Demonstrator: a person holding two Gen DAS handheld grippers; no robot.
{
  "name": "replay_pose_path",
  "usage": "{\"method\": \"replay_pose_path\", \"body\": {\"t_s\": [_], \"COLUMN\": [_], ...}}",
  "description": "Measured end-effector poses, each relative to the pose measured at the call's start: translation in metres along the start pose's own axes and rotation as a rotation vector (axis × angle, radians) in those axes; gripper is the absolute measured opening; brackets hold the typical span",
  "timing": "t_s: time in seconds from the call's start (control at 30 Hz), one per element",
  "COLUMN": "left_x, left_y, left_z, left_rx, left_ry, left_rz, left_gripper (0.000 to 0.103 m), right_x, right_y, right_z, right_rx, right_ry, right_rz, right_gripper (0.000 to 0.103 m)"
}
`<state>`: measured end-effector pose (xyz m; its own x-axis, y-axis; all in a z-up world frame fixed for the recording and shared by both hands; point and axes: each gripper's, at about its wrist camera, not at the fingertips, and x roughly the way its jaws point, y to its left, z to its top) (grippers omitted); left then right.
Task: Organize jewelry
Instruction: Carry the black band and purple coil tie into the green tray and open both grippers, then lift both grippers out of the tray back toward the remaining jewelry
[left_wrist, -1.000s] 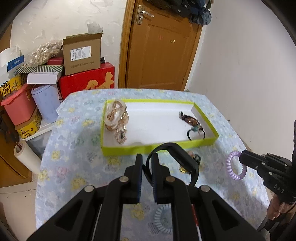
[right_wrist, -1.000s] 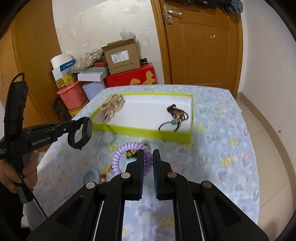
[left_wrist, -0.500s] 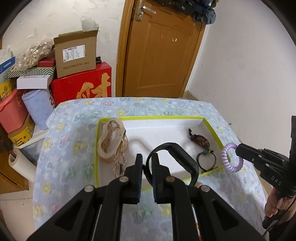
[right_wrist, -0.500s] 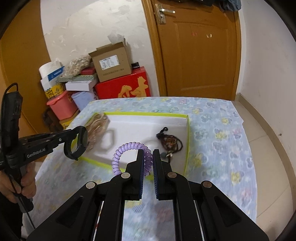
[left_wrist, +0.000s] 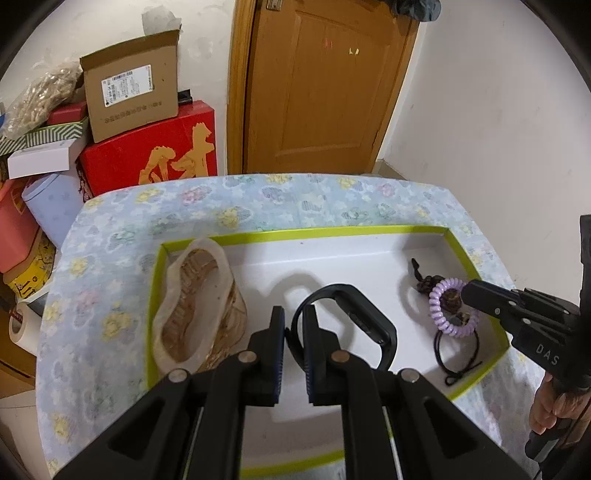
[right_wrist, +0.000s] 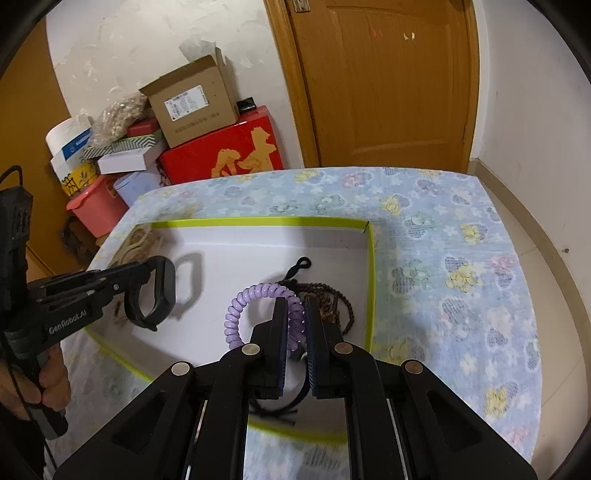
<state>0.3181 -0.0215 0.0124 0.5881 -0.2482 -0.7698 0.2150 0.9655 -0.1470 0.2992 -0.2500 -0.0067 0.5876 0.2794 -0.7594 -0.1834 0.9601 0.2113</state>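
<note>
On the table (left_wrist: 110, 236): floral cloth, green-rimmed white tray (left_wrist: 332, 232) on top.
Left tongs (left_wrist: 293, 325): clamped on a black wristband (left_wrist: 369, 317), held over the tray's middle.
Right tongs (right_wrist: 295, 317): clamped on a purple spiral hair tie (right_wrist: 240, 306), over the tray's right end.
Tray floor: beige hair claw (left_wrist: 195, 306) at left, brown beaded bracelet (right_wrist: 332, 295) and black hair elastic (left_wrist: 458, 354) at right.

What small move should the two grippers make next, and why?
Probably lower both a little, then open the fingers. The left gripper holds the black band and the right gripper the purple coil tie, both above the white floor of the green-edged tray.
</note>
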Motion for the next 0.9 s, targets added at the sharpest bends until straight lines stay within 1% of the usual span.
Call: {"method": "replay_pose_path", "body": {"t_s": [0.23, 0.4, 0.43, 0.47, 0.67, 0.9], "left_x": [0.014, 0.013, 0.011, 0.008, -0.017, -0.061], "left_y": [0.001, 0.003, 0.003, 0.003, 0.003, 0.004], "left_z": [0.000, 0.000, -0.001, -0.001, -0.008, -0.046], "left_rx": [-0.001, -0.010, -0.011, -0.012, -0.013, -0.008], "left_ry": [0.012, 0.003, -0.001, -0.005, -0.029, -0.032], "left_rz": [0.010, 0.010, 0.003, 0.001, -0.006, -0.011], "left_gripper": [0.011, 0.011, 0.011, 0.011, 0.011, 0.011], "right_x": [0.017, 0.016, 0.014, 0.011, -0.011, -0.058], "right_y": [-0.007, -0.009, -0.009, -0.008, -0.003, 0.011], "right_z": [0.002, 0.001, 0.000, -0.001, -0.012, -0.042], "right_rx": [0.020, 0.029, 0.026, 0.024, 0.019, 0.012], "right_ry": [0.019, 0.028, 0.025, 0.020, -0.001, -0.030], "right_rz": [0.005, 0.014, 0.011, 0.011, 0.014, 0.032], "right_gripper": [0.009, 0.010, 0.012, 0.015, 0.016, 0.017]}}
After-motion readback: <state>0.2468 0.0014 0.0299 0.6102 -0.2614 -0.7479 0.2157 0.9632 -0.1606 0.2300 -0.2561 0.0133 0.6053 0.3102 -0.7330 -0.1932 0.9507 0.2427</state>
